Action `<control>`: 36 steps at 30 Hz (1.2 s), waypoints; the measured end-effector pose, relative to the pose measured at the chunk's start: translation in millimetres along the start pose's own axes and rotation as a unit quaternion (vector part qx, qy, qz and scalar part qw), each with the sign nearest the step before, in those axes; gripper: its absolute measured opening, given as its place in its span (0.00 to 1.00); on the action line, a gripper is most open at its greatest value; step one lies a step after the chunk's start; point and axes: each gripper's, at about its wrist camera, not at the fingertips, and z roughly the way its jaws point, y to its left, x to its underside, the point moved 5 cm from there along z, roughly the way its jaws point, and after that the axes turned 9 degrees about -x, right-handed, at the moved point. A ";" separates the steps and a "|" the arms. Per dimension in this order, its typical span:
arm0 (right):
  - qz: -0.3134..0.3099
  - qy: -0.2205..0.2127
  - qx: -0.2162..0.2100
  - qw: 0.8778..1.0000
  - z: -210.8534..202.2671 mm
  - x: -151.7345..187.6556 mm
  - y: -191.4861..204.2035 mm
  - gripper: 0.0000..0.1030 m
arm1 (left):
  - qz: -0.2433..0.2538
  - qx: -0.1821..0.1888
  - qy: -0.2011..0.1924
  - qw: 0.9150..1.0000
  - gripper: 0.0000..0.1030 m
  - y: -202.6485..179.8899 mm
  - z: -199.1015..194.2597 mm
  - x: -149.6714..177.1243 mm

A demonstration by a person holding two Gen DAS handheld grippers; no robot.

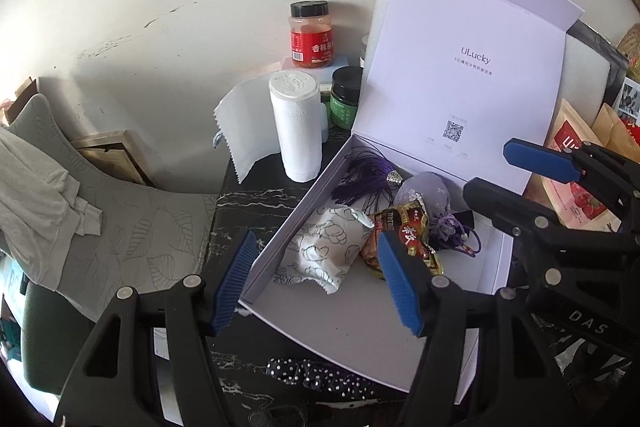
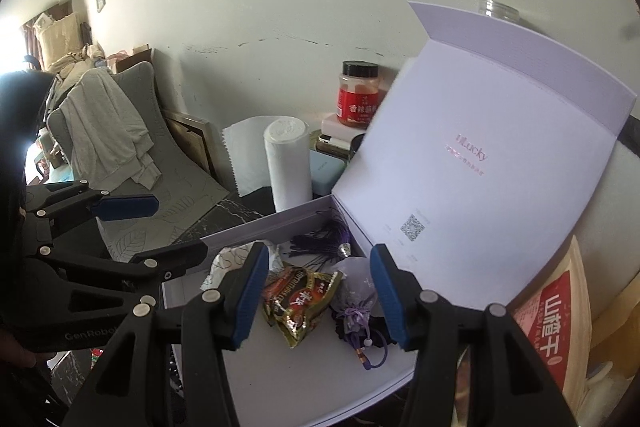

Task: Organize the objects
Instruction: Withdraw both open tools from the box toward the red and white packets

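Grippers hover apart-jawed above open box holding snack packet

Both wrist views look down, near, into the box

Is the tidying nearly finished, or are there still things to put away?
Partly. Already in the open white box: patterned pouch, snack packet, lilac sachet, purple tassel. Left gripper and right gripper are open, empty. The dotted bow lies outside; lid open.
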 end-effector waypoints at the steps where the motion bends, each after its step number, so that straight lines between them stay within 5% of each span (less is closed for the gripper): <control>1: -0.002 -0.001 -0.003 1.000 -1.6 -0.4 2.7 0.52 | -0.003 -0.002 0.000 1.000 0.60 2.3 -3.5 2.0; 15: -0.011 -0.001 -0.040 0.999 -23.0 7.9 35.5 0.52 | -0.036 -0.037 -0.010 0.999 0.60 39.9 -60.4 37.9; 36: -0.066 -0.028 -0.052 0.996 -107.5 22.0 105.1 0.52 | -0.059 -0.054 -0.052 0.995 0.65 58.5 -178.8 97.7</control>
